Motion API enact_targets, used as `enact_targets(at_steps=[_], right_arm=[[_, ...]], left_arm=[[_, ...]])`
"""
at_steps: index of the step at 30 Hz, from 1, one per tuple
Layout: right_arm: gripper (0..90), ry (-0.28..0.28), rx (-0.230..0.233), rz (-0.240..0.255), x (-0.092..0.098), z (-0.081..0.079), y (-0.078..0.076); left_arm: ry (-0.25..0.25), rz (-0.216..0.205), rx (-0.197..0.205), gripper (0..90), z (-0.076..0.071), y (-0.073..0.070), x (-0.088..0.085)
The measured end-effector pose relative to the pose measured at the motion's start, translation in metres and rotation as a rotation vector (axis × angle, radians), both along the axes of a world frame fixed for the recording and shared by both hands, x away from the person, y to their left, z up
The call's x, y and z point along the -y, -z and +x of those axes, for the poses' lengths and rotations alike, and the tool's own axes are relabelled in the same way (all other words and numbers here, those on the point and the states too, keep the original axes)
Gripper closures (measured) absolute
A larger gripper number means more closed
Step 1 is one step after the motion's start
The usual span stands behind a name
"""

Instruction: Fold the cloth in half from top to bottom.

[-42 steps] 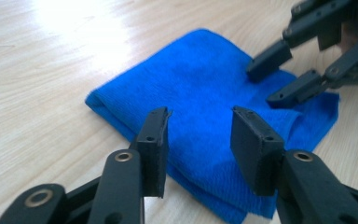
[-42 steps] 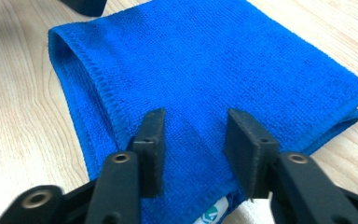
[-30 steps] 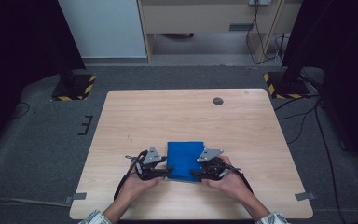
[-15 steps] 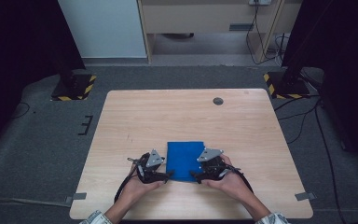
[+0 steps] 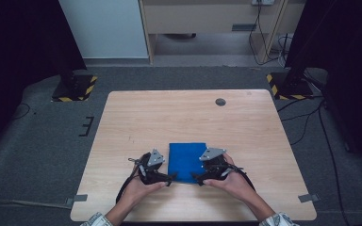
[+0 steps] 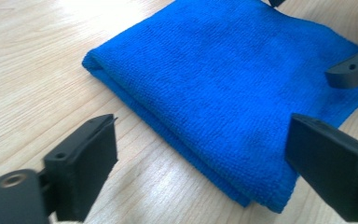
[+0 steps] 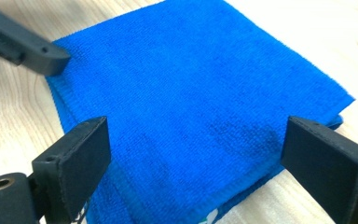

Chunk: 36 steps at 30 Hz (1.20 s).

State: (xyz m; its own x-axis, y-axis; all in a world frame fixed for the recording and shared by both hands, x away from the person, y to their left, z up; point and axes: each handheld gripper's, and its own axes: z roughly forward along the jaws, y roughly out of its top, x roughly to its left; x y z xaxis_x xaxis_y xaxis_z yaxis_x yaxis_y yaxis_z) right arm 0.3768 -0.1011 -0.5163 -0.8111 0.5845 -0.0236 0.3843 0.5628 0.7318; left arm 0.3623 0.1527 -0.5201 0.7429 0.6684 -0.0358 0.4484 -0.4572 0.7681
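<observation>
A folded blue cloth [image 5: 187, 161] lies flat on the wooden table [image 5: 179, 117], near its front edge. My left gripper [image 5: 169, 178] sits at the cloth's near left corner and my right gripper [image 5: 196, 178] at its near right corner, each held in a hand. In the left gripper view the cloth [image 6: 233, 84] lies flat between the wide-apart jaws of the left gripper [image 6: 205, 172], untouched by the pads. The right gripper [image 7: 200, 168] straddles the cloth [image 7: 191, 93] the same way. Both pairs of jaws have just been opening, and both stand open.
A small dark grommet [image 5: 220, 101] sits in the table's far right part. Beyond the table, two stands with yellow-black striped bases [image 5: 75, 87] [image 5: 287, 84] rest on the grey floor. Cables [image 5: 306, 113] run along the right side.
Both grippers' jaws have spread apart at the cloth's near corners. The hands and the cloth have stayed where they were.
</observation>
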Motion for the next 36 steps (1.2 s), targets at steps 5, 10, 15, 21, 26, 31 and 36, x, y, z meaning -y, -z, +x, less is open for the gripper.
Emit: enact_targets(at_steps=[5, 10, 15, 21, 26, 31, 36], right_arm=[[8.3, 0.038, 0.001, -0.005, -0.001, 0.006, -0.004], [8.2, 0.069, -0.007, 0.006, -0.002, 0.013, -0.008], [7.4, 0.072, -0.007, 0.007, -0.003, 0.017, -0.014], [7.2, 0.090, -0.001, 0.007, -0.002, 0.027, -0.021], [7.2, 0.109, 0.007, 0.020, -0.001, 0.035, -0.027], [7.1, 0.134, 0.020, 0.028, 0.002, 0.043, -0.034], [7.2, 0.160, 0.027, 0.037, 0.007, 0.049, -0.039]], left_arm=[[-0.003, -0.003, 0.001, 5.3, 0.004, -0.005, 0.002], [0.010, -0.012, -0.011, 5.1, 0.006, -0.009, 0.003], [-0.001, -0.016, -0.011, 5.1, 0.014, -0.014, 0.001], [-0.006, -0.018, -0.015, 4.8, 0.026, -0.020, -0.001], [-0.012, -0.011, -0.013, 4.7, 0.033, -0.026, -0.003], [-0.015, -0.007, 0.002, 4.7, 0.039, -0.033, -0.005], [-0.027, -0.003, 0.009, 4.7, 0.044, -0.039, -0.010]])
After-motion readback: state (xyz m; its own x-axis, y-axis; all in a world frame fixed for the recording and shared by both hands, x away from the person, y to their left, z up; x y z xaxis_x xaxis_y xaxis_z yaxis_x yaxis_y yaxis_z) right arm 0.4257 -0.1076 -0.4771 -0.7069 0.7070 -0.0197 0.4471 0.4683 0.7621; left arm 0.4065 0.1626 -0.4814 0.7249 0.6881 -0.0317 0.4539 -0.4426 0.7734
